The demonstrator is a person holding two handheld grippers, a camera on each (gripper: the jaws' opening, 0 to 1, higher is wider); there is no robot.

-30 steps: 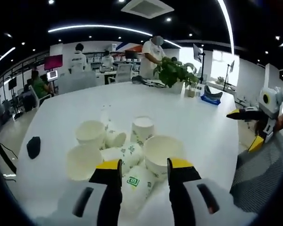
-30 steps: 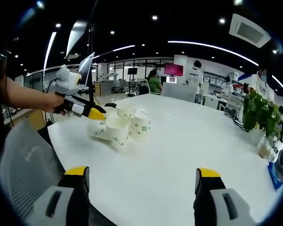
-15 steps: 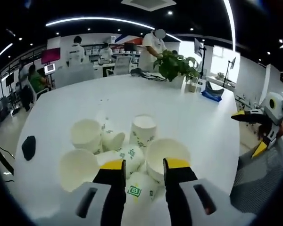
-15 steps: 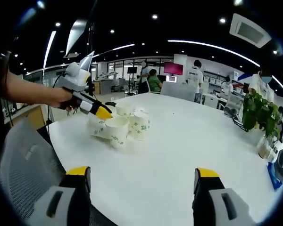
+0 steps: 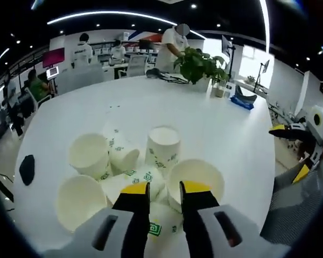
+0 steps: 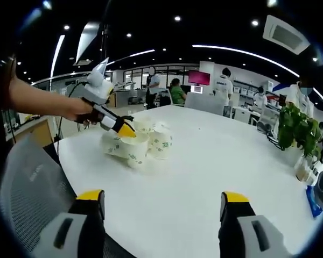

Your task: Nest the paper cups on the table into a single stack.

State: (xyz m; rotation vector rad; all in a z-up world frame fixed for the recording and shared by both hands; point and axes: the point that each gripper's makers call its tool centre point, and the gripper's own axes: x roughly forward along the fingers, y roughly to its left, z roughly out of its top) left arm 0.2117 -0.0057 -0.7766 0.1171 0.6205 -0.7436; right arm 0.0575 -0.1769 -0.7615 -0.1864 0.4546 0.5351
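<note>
Left tool [image 5: 164,189]: nearly closed, a lying cup [image 5: 160,224] seen between the jaws; grip unclear.
Right tool [image 6: 161,201]: held wide open.
Cups [image 6: 137,142]: clustered on the counter [image 6: 204,161] at 10 o'clock.

The left gripper [image 5: 164,189] has two black jaws capped with yellow tips, each rising from a pale grey body with a dark oblong slot (one per side). The right gripper [image 6: 159,198] is built alike: yellow-tipped black jaws on grey housings with dark slots. Seen from the right gripper view, the left gripper has a white body with a slim black-and-yellow snout.
</note>
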